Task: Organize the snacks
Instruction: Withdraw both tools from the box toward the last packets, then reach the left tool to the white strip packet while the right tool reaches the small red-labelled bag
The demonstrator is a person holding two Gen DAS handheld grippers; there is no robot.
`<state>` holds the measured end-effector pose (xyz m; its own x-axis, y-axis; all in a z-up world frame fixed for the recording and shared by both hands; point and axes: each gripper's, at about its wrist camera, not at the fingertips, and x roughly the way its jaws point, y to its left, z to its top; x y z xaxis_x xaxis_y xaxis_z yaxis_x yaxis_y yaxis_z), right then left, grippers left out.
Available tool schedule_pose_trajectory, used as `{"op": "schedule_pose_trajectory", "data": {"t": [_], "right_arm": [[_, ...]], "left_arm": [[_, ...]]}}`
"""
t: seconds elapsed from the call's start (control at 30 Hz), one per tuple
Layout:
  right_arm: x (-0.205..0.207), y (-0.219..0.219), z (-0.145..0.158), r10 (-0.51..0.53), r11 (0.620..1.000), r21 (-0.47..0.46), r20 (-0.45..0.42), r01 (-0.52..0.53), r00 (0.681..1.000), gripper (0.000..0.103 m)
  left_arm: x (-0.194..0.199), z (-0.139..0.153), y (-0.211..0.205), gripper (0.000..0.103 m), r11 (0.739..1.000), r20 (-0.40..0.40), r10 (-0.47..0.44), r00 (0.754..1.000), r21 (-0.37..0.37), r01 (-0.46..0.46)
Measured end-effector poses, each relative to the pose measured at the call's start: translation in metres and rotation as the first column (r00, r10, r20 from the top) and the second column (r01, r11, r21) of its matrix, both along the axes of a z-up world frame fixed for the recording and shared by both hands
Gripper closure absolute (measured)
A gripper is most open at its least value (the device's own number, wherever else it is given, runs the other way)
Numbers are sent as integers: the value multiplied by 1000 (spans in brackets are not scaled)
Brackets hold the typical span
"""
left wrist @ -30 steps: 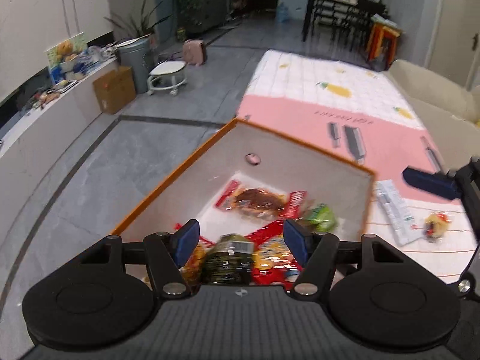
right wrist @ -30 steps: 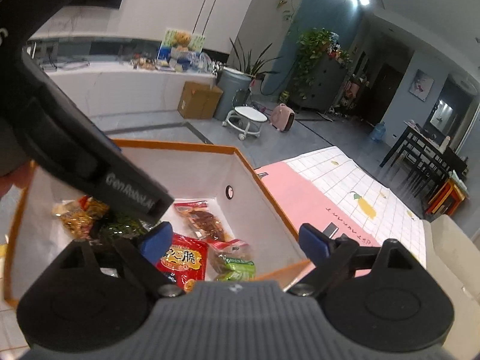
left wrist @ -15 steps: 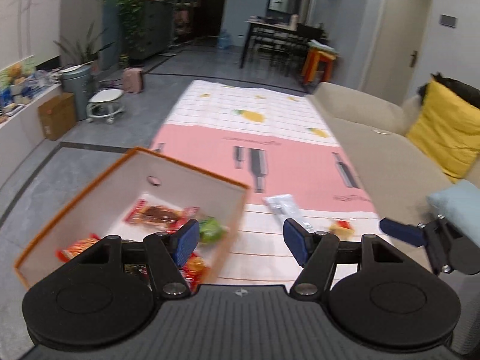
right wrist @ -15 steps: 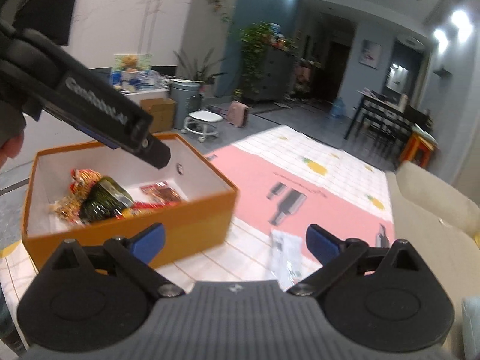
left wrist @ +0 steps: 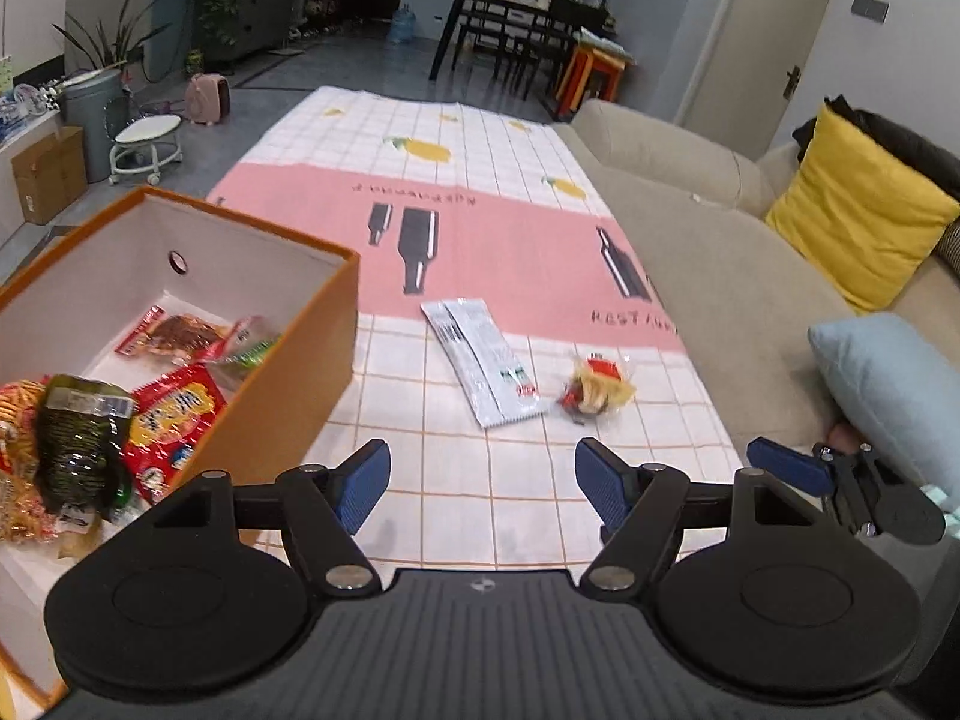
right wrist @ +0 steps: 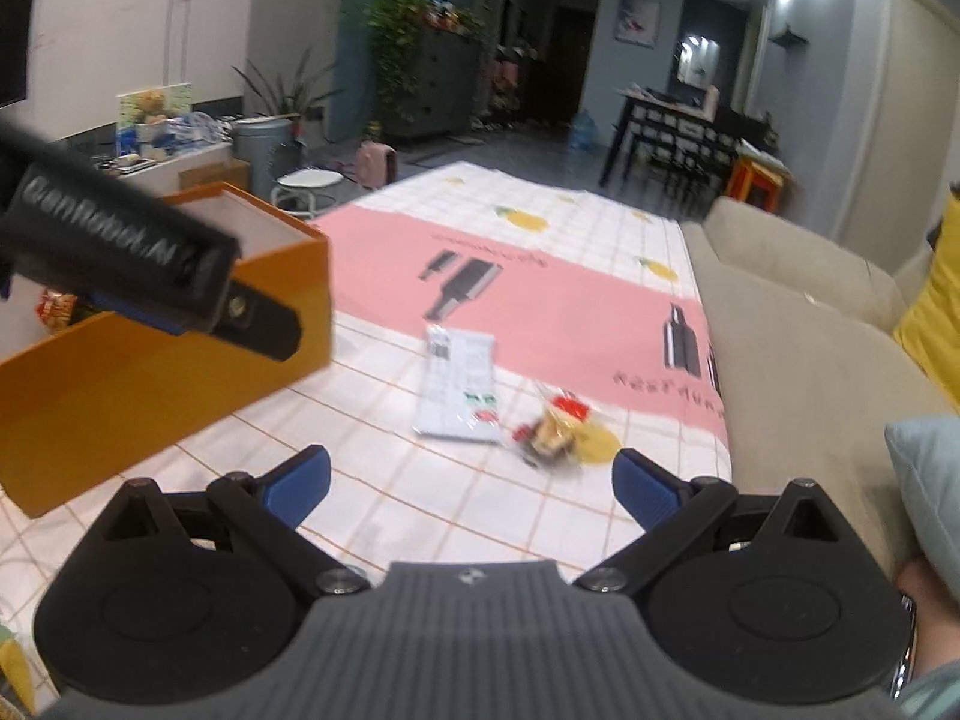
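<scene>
An orange box (left wrist: 288,372) stands at the left on the checked and pink cloth (left wrist: 492,252), already holding several packets: a red-edged one (left wrist: 180,333) near its far wall, a red bag (left wrist: 171,420) and a dark green pack (left wrist: 75,438) nearer the camera. Two snacks are not yet in it. A long white packet (left wrist: 480,360) lies flat just right of the box, and a small crinkled clear pack (left wrist: 594,390) with yellow and red inside sits just beside that packet's near end, on its right. A beige sofa (left wrist: 720,276) with a yellow cushion (left wrist: 858,222) runs along the far right.

The left gripper (left wrist: 480,483) hangs over bare cloth short of both snacks; its jaws have just been widening and nothing is between them. The right gripper (right wrist: 471,489) is spread wide too, empty, its jaws having just been opening, with the small pack a little ahead of its right finger.

The step in hand looks like reaching for the two leftovers. To do it well, each tool should probably take the nearer item: left for the white packet, right for the crinkled pack. The flat packet offers little to pinch, so coming down across its narrow width at one end, pads straddling the edges, seems the safer approach. The small pack is bulkier and should pinch easily across its middle. Lift clear of the box wall before releasing.
</scene>
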<state>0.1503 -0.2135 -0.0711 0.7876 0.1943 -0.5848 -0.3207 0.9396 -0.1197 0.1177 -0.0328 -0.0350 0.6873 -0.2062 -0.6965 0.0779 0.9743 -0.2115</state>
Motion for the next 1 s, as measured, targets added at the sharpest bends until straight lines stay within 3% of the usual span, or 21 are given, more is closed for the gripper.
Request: {"op": "schedule_pose_trajectory", "data": {"t": [0.3, 0.5, 0.77, 1.0], "right_arm": [[37, -23, -28, -94, 996, -15, -48, 93, 994, 13], [69, -35, -40, -146, 989, 13, -60, 147, 987, 15], [104, -35, -50, -122, 992, 21, -62, 124, 991, 20], [140, -31, -59, -114, 992, 48, -89, 118, 990, 24]], "left_arm": [[28, -25, -12, 20, 999, -49, -34, 998, -43, 32], [54, -40, -21, 22, 998, -50, -58, 997, -20, 57], [97, -52, -22, 22, 998, -79, -35, 996, -57, 31], [141, -68, -35, 22, 1000, -130, -16, 991, -13, 14]]}}
